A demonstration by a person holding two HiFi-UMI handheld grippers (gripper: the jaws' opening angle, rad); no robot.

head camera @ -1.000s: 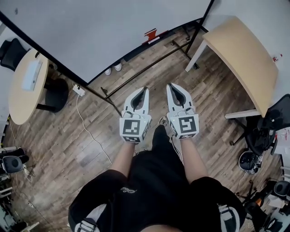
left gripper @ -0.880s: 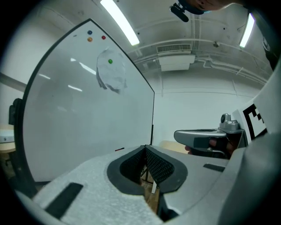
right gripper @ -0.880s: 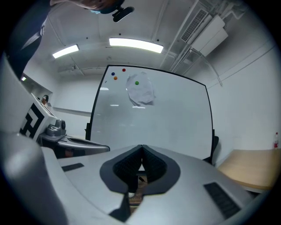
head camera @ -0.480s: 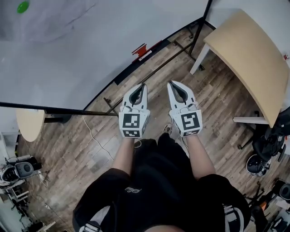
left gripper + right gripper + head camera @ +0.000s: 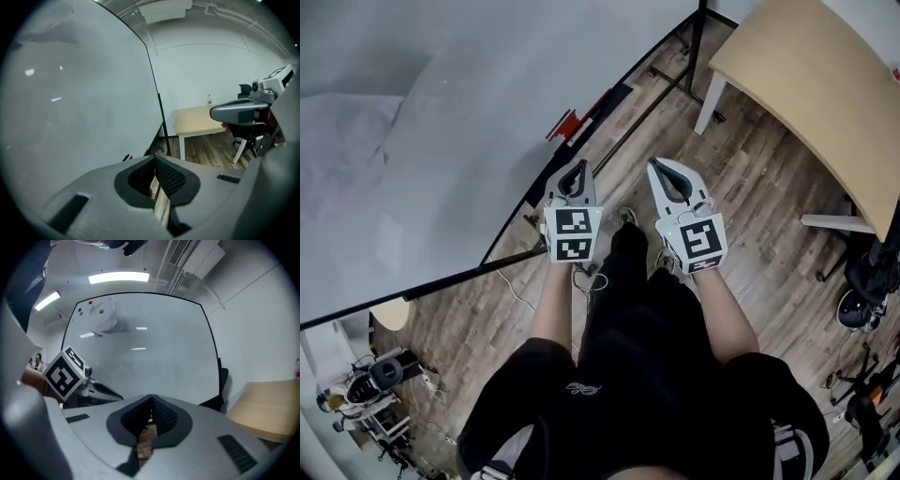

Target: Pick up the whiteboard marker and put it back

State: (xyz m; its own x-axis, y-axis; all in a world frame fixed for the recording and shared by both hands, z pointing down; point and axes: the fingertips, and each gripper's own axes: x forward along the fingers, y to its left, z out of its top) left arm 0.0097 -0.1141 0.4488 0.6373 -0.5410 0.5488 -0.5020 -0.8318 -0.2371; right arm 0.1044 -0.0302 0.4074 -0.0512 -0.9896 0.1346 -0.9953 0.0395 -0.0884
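Note:
A big whiteboard fills the left of the head view. On its bottom ledge lies a small red thing beside a dark strip; I cannot tell whether it is the marker. The left gripper view shows red and black tips at the board's lower edge. My left gripper is shut and empty, just below and right of the red thing. The right gripper hangs shut and empty beside it, over the wooden floor. Both sets of jaws, left and right, show nothing between them.
A pale wooden table stands at the right, with the whiteboard's black stand legs in front of it. A white cable runs over the floor. Office chairs sit far right, a small round table and gear at lower left.
The person has stepped closer to the whiteboard, which now fills more of the view. Both grippers have moved toward its lower edge, still shut; the left one has rolled and tipped down.

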